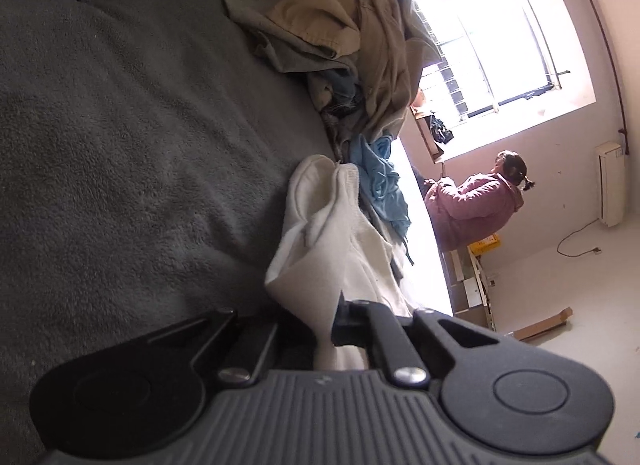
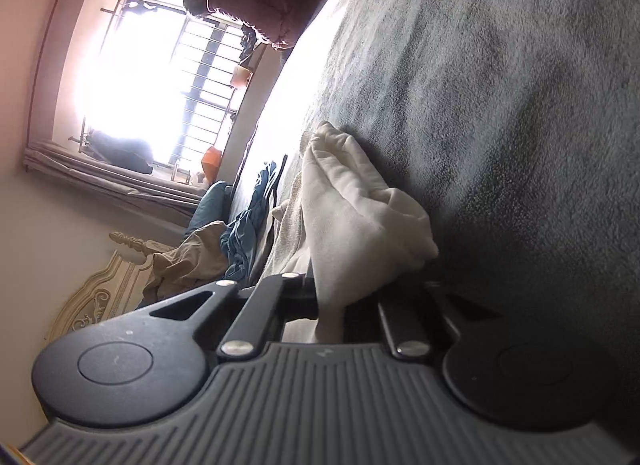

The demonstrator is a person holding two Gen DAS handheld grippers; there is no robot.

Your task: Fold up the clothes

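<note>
White garment [image 1: 340,233]: on grey fleece blanket [image 1: 120,145], one edge clamped in left gripper [image 1: 340,329], another in right gripper [image 2: 332,305]. Clothes pile [image 1: 340,37] beyond garment; bare blanket beside it.

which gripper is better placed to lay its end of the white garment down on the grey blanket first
Right, probably. The right gripper, shut on the white cotton garment, sits close against the grey fleece blanket. The left gripper grips cloth near the clothes pile.

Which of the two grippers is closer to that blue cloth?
Left, probably. The left gripper, holding white cloth, sits just below the blue cloth; from the right gripper it lies farther off.
</note>
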